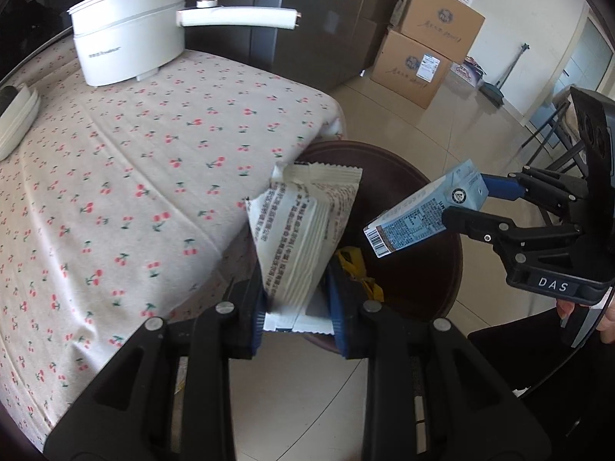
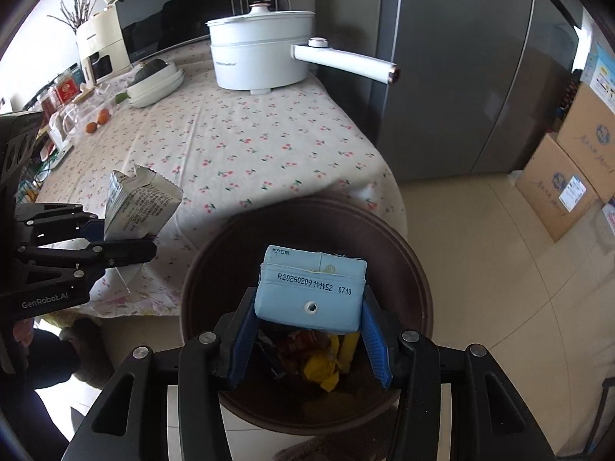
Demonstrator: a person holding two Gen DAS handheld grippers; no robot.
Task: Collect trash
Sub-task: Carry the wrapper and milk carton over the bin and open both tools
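A: What is held, and where?

B: A blue carton [image 2: 311, 292] is clamped between the fingers of the right gripper [image 2: 307, 342], directly above the open brown bin [image 2: 415, 269], which stands on the floor against the table edge. A white wrapper [image 1: 303, 230] is pinched between the fingers of the left gripper [image 1: 296, 319], over the bin's near side, partly above the table's edge. Yellow and red scraps are seen inside the bin.

A: What could go wrong?

B: The wrapper is light and floppy; if released where it hangs, it could likely drift onto the tablecloth [image 1: 127, 176] or the floor rather than into the bin. The two grippers are near each other over the same opening, so a bump could be caused if both are lowered together. The carton looks well centred and less at risk.

A: What else is around?

B: A white pot [image 2: 261, 53] with a long handle is set at the table's far end, well apart. Stacked boxes [image 1: 426, 50] are seen by the wall. Nothing is seen between either item and the bin's mouth.
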